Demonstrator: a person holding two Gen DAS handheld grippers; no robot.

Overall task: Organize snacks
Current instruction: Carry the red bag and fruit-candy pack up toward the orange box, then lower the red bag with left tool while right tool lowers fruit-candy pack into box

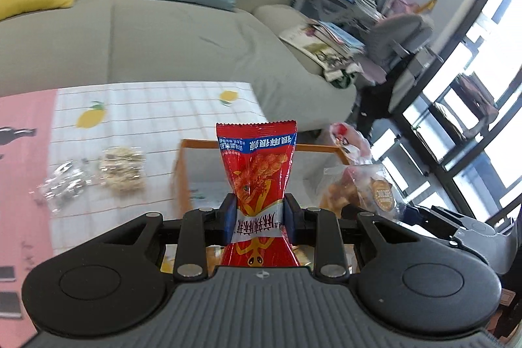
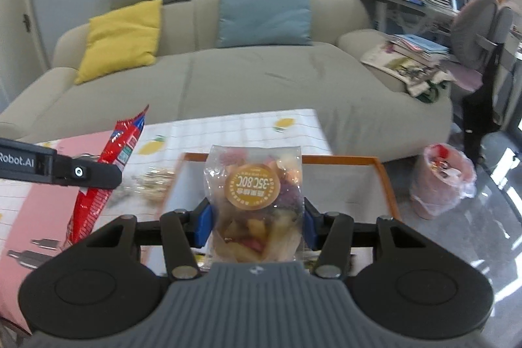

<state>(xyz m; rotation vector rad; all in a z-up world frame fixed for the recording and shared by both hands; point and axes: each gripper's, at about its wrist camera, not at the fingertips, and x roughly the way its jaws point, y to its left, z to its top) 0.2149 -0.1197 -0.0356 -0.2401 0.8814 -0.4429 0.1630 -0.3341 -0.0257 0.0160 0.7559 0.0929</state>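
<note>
Two packets are in hand at once, so we begin with the left hand-held gripper [image 1: 259,219]; its blue pads are pinched hard on the waist of the red snack packet [image 1: 257,172], which stands upright out of the jaws, long axis running away from us, crimped top edge uppermost; the right hand-held gripper [image 2: 257,220] is closed around the clear bag of mixed fruit pieces [image 2: 256,201], wider jaws for a fatter load, bag also standing on end with its round gold label facing the camera.

Outward from both, we take the orange-rimmed tray [image 2: 380,167] as our landmark; it lies directly ahead of and below each gripper on the counter [image 1: 137,116] with the lemon-print cloth; from the right wrist the clear bag hangs over the tray's near middle; from the left wrist the red packet hangs over the tray's left half, near its left wall. We judge neither hand clearly nearer; the right sits more squarely over the tray.

To the left of the tray, on the cloth, rest a pale oat-coloured snack pack [image 1: 122,173] and a crumpled clear wrapper [image 1: 62,186], both blurred; beyond the tray stands the sofa [image 2: 261,87].

We reckon the coming move is a descent into the tray, each packet kept to its own side.
</note>
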